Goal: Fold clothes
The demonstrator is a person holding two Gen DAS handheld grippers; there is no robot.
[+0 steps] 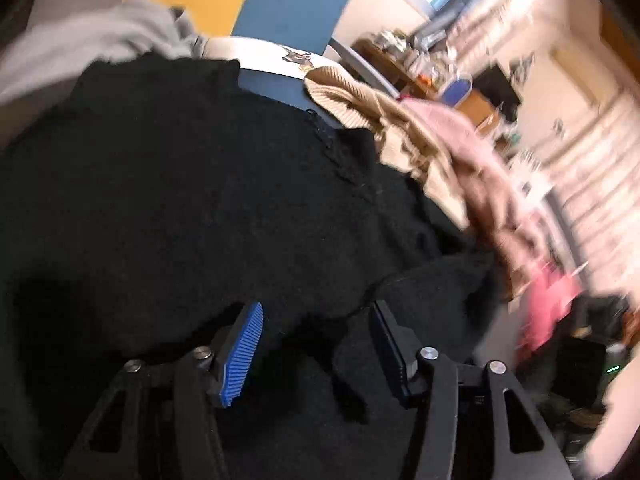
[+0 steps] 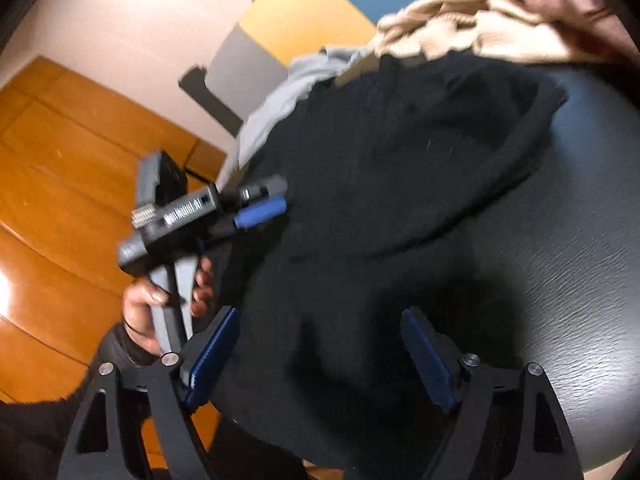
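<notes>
orange wood flooring fills the left of the right wrist view, and a dark round bench [image 2: 580,240] carries the clothes. a black knit garment [image 2: 400,168] lies spread over most of the bench, its edge draped off the lower left side. beyond it, toward the top of the frame, sit three more pieces: one grey garment [image 2: 280,92], one beige ribbed knit [image 1: 360,108] and one pink piece [image 1: 460,128], bunched together.

the left gripper [image 2: 264,206], held in a hand [image 2: 160,304], rests at the black garment's left edge with its fingers parted and nothing pinched; the left wrist view shows only black fabric lying beneath them. the right gripper [image 2: 320,344] hovers over the near edge, fingers [image 2: 216,348] wide apart, also empty.

this looks like the start of a fold on the black garment: no grasp made yet. next each gripper needs to close on an edge or corner, then carry it across
</notes>
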